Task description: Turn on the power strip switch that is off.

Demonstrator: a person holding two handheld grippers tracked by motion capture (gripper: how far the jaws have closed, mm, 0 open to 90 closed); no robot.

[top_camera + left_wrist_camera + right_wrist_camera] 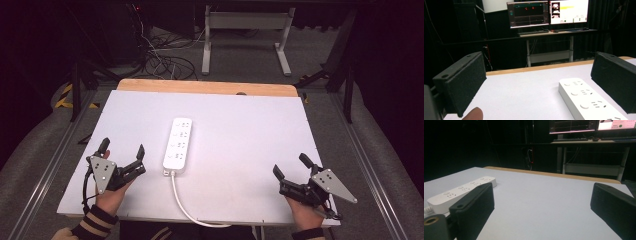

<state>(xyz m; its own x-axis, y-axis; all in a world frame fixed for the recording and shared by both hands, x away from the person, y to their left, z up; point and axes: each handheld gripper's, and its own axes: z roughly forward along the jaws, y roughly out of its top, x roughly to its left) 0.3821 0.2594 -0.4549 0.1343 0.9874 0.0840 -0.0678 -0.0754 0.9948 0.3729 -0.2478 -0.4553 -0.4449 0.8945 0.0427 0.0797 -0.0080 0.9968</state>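
A white power strip lies lengthwise in the middle of the white table, its white cable running off the near edge. My left gripper rests at the near left, a short way left of the strip, jaws wide apart and holding nothing. In the left gripper view the power strip lies by the right jaw. My right gripper sits at the near right, open and empty. From the right gripper view, the power strip lies beyond the left jaw.
A wooden strip borders the table's far edge. Beyond it stand a desk frame and tangled floor cables. Two lit monitors sit on that desk. Bare white surface lies between the strip and my right gripper.
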